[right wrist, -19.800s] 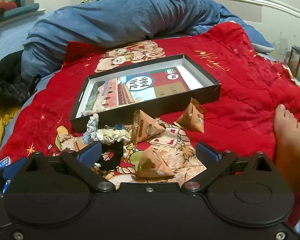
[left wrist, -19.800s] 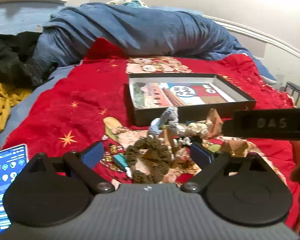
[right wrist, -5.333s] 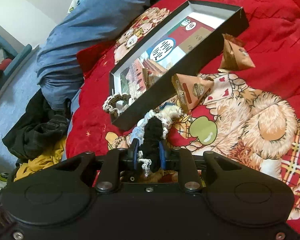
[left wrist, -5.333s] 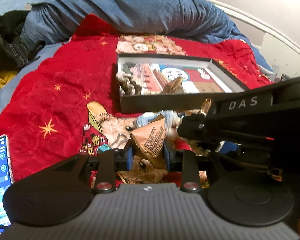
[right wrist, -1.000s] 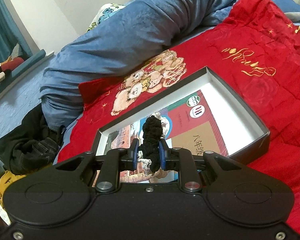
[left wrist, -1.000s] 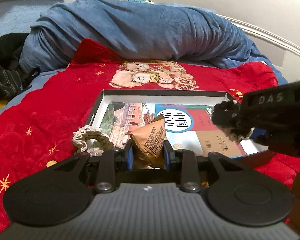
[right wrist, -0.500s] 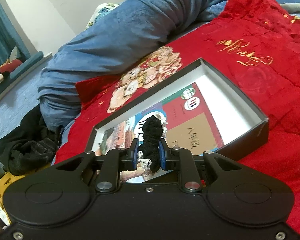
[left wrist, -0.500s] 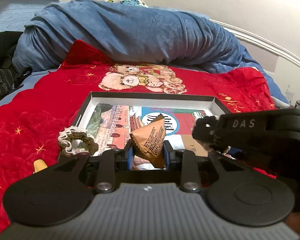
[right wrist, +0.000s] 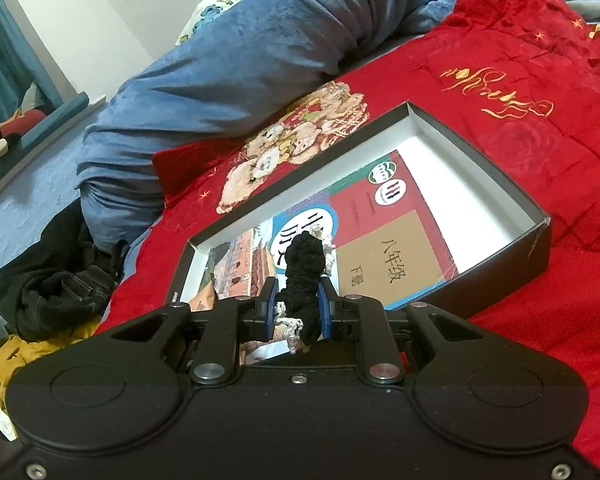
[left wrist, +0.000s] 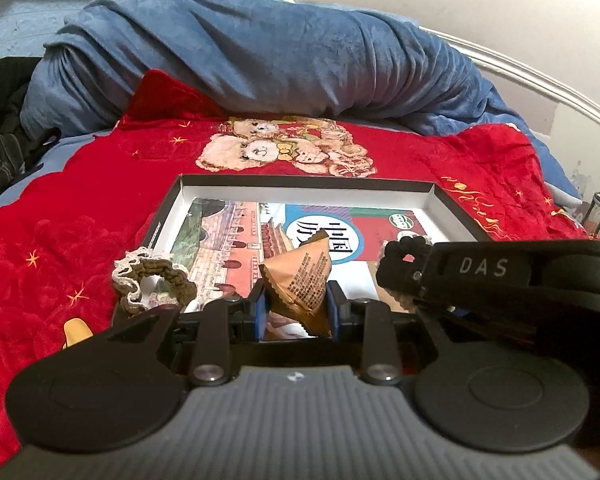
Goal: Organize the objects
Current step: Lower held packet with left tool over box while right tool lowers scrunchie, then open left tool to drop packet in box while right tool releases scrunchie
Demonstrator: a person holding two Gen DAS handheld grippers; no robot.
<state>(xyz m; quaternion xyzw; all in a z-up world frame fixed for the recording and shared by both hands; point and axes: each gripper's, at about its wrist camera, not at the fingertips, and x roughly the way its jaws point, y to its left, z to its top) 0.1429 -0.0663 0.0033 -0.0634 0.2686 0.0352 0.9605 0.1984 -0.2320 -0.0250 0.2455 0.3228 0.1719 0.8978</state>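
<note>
Brown snack packet (left wrist: 298, 280) clamped in left gripper (left wrist: 296, 306), black scrunchie (right wrist: 302, 280) pinched in right gripper (right wrist: 298, 306); both over near edge of box (right wrist: 540, 236), open tray just ahead, below.

1. Plush, velvety red blanket (left wrist: 100, 200) under everything.
2. Matt black cardboard box (right wrist: 500, 256), white inside.
3. Crinkly, shiny foil-like snack packet (left wrist: 300, 280).
4. Fuzzy knitted black scrunchie (right wrist: 304, 276).
5. Matt plastic grippers, metal screws.

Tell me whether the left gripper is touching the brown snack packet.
Touching. The left wrist view shows the left gripper with both blue pads pressed against the brown snack packet.
</note>
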